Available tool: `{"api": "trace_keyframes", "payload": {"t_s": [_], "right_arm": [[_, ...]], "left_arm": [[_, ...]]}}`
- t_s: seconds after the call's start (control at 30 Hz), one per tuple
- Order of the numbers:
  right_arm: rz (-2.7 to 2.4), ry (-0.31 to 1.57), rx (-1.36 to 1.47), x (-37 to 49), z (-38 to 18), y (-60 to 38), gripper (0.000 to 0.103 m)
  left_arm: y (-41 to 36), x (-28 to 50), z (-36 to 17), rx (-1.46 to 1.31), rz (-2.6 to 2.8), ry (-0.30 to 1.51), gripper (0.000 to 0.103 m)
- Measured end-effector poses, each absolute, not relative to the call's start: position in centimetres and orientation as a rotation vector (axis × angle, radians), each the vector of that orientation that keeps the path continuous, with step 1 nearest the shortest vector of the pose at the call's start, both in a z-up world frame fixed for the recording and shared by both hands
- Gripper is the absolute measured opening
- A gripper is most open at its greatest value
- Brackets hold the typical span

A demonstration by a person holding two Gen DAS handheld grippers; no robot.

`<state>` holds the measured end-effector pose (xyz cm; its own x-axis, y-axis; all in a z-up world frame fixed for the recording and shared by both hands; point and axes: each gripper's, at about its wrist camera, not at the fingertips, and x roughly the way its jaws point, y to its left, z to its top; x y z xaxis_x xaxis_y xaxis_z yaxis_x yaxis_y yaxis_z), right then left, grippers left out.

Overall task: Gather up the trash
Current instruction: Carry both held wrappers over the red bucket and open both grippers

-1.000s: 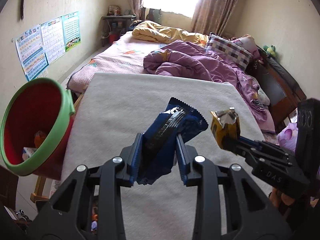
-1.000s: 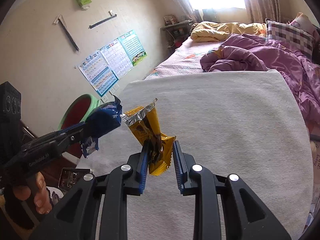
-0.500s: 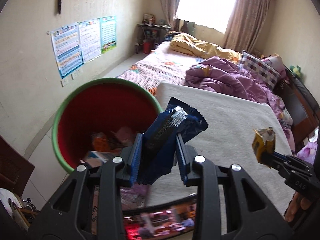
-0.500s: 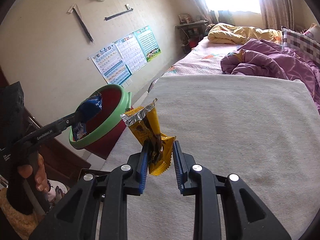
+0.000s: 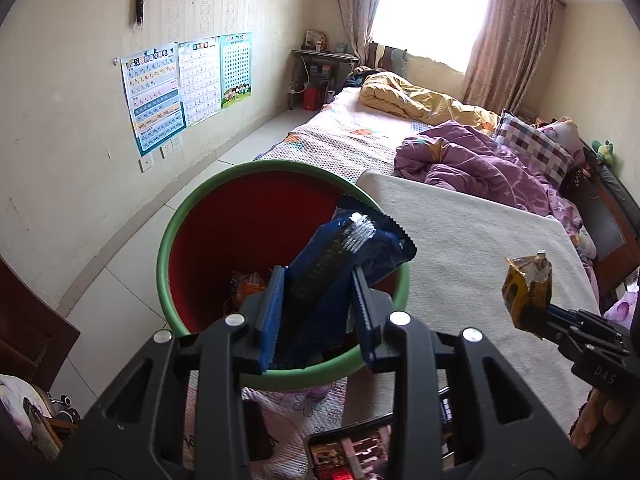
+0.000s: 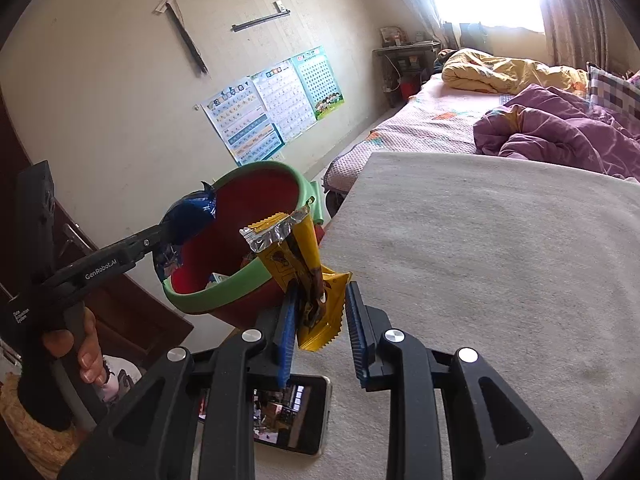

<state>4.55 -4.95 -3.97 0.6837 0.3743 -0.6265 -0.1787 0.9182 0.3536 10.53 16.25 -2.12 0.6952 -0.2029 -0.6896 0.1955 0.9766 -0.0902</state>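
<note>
My left gripper [image 5: 318,304] is shut on a dark blue snack wrapper [image 5: 344,264] and holds it over the open mouth of a red bin with a green rim [image 5: 192,216]. The bin holds some trash at its bottom. In the right wrist view the left gripper [image 6: 176,232] and blue wrapper [image 6: 192,212] hang over the bin [image 6: 236,288]. My right gripper [image 6: 320,316] is shut on a yellow snack wrapper [image 6: 304,276], held upright above the white pad's [image 6: 500,280] left edge, beside the bin. The yellow wrapper also shows in the left wrist view [image 5: 526,292].
A phone [image 6: 292,416] lies on the pad's near corner below my right gripper. A bed with a purple quilt [image 5: 472,164] and yellow quilt [image 5: 420,100] lies beyond the pad. A dark wooden cabinet [image 6: 132,312] stands left of the bin. Posters [image 5: 180,84] hang on the wall.
My left gripper has swung left with the blue wrapper, from over the pad to over the bin's mouth. My right gripper has moved left toward the bin with the yellow wrapper.
</note>
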Motion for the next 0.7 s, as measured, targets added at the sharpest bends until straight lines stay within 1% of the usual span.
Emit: {"api": "trace_keyframes", "payload": {"t_s": [0.7], "right_arm": [[0.42, 0.763, 0.247, 10.3, -3.0, 1.0, 0.024]], "left_arm": [[17.9, 12.4, -3.7, -0.006, -0.194, 0.794, 0.031]]}}
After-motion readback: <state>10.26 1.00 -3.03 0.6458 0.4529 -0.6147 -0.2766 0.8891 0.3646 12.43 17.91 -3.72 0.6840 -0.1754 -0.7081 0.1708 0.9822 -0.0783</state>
